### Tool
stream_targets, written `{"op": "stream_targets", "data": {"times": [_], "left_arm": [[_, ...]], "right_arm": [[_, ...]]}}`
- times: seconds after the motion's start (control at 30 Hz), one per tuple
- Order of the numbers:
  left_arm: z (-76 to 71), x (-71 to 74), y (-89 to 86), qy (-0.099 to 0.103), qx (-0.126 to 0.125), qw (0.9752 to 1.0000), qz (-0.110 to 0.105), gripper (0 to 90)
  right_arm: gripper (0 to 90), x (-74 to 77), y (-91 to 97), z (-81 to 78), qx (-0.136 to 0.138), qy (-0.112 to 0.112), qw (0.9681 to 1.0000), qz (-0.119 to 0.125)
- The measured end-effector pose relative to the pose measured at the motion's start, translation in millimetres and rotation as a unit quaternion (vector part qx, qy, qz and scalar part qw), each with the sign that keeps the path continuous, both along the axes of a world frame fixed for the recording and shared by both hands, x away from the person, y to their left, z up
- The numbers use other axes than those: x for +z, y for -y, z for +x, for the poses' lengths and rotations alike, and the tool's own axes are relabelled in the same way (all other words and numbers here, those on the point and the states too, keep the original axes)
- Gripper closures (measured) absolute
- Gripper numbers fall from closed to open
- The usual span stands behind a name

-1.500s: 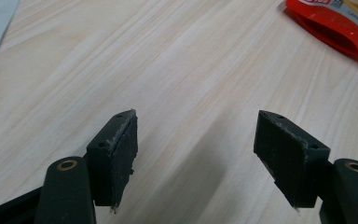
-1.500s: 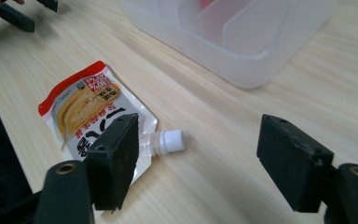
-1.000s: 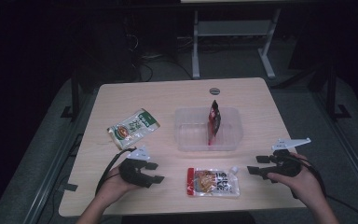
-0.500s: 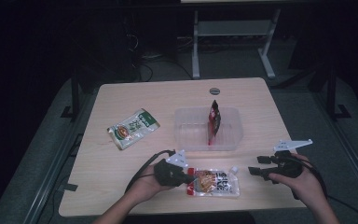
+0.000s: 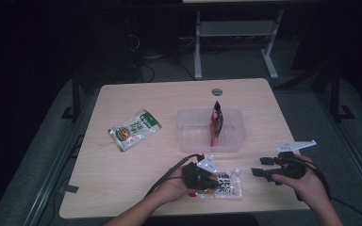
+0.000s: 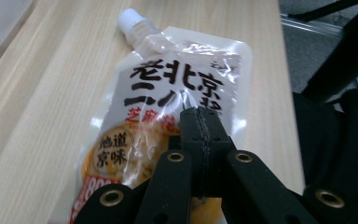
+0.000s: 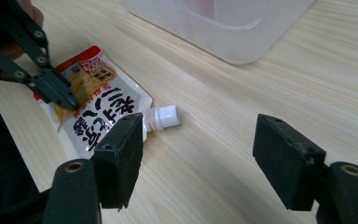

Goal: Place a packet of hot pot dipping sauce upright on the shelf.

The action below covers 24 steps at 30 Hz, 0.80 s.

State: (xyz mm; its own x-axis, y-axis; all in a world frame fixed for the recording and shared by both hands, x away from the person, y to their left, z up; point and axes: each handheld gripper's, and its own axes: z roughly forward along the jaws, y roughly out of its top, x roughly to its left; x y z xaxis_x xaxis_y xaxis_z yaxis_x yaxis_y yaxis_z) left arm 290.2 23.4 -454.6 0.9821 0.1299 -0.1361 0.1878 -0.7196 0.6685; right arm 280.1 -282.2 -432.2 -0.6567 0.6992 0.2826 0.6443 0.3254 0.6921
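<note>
Black linkage grippers [image 5: 212,178], brass-ringed pivots, grey three-cornered plates, trailing black cables.

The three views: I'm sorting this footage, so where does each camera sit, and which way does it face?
High view: above the near table edge, looking forward and down on the table; both forearms enter from below.
Left gripper view: rides the left gripper, looking along its shut fingers over the spouted pouch.
Right gripper view: rides the right gripper, fingers open, facing the clear tub.
Shared: both gripper views show the pouch.
</note>
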Motion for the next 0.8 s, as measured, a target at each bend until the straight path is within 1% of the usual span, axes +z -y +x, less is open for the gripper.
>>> {"op": "stream_targets", "data": {"times": [0.17, 0.2, 0.3, 0.33, 0.37, 0.4, 0.43, 0.5, 0.57, 0.63, 0.73, 0.77, 0.8], "left_arm": [[6.6, -4.8, 1.2, 0.01, 0.023, 0.9997, -0.006, 89.8], [8.3, -6.0, 1.0, 0.012, 0.033, 0.9994, -0.008, 89.8], [12.1, -8.0, 0.3, 0.018, 0.049, 0.9986, -0.009, 89.9], [13.2, -8.3, -0.2, 0.019, 0.053, 0.9984, -0.009, 89.9], [14.5, -7.8, -1.1, 0.025, 0.058, 0.998, -0.004, 89.9], [14.8, -7.9, -1.5, 0.026, 0.065, 0.9975, -0.004, 89.9], [16.2, -7.3, -3.0, 0.03, 0.069, 0.9972, 0.001, 89.9], [19.1, -7.0, -6.7, 0.026, 0.08, 0.9965, 0.002, 89.9], [19.6, -7.1, -9.0, 0.013, 0.086, 0.9962, -0.008, 89.9], [18.8, -5.2, -10.3, 0.007, 0.084, 0.9964, -0.011, 89.8], [17.2, 0.5, -14.4, 0.011, 0.078, 0.9969, -0.006, 89.8], [16.1, 2.5, -16.7, 0.007, 0.083, 0.9965, -0.01, 89.8], [16.1, 4.4, -19.2, 0.009, 0.082, 0.9965, -0.008, 89.8]], "right_arm": [[33.5, -0.5, 0.9, 0.2, 0.001, 0.001, 1.0, -0.002], [33.5, -0.6, 0.9, 0.3, 0.001, 0.001, 1.0, -0.002], [33.6, -0.4, -0.6, -0.2, 0.001, -0.003, 1.0, -0.002], [33.6, -0.5, -1.0, -0.2, 0.001, -0.002, 1.0, -0.003], [33.6, -0.6, -1.4, -0.2, 0.003, -0.001, 1.0, -0.003], [33.6, -0.8, -1.7, -0.3, 0.003, -0.002, 1.0, -0.003], [33.7, -0.9, -1.7, -0.2, 0.005, -0.002, 1.0, -0.004], [33.9, -1.2, -1.7, -0.1, 0.004, -0.004, 1.0, -0.002], [33.9, -1.3, -1.6, 0.1, 0.004, -0.004, 1.0, -0.003], [33.9, -1.5, -1.7, 0.3, 0.004, -0.006, 1.0, -0.002], [34.0, -2.2, -2.1, 0.9, 0.006, -0.006, 1.0, 0.0], [33.9, -2.2, -2.4, 1.0, 0.007, -0.006, 1.0, 0.0], [34.0, -2.2, -2.9, 0.9, 0.006, -0.008, 0.9999, 0.002]]}}
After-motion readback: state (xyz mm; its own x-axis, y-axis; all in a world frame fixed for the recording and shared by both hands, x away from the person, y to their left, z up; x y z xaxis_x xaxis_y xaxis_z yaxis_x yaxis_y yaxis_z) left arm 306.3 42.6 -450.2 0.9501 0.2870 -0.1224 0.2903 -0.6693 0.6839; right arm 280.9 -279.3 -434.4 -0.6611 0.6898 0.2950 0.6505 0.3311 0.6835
